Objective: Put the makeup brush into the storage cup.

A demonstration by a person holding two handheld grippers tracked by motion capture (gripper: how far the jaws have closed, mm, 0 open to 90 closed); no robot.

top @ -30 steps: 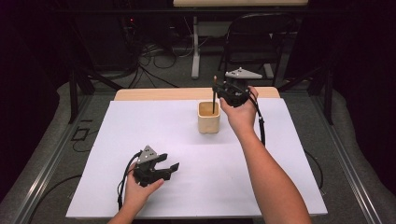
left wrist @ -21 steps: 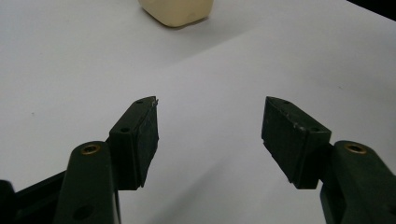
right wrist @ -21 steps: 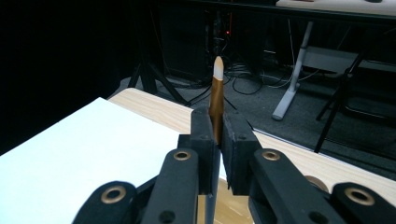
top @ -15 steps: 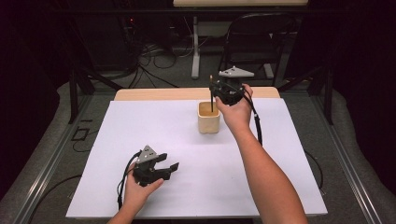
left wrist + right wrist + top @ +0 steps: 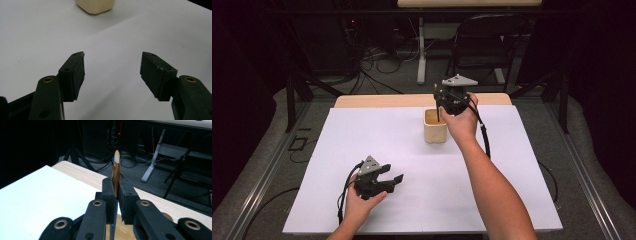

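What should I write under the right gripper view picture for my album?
Right gripper shut on a brown, pale-tipped stick, held upright above the table's wooden edge.

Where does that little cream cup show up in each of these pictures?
High view: cup sits mid-table, under the right tool.
Left gripper view: its base sits top centre.
Right gripper view: its rim peeks out low, behind the jaws.
Shared landmark: white sheet.

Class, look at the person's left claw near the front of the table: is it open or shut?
Open. The left claw has its jaws spread wide with only bare white table between them, holding nothing.
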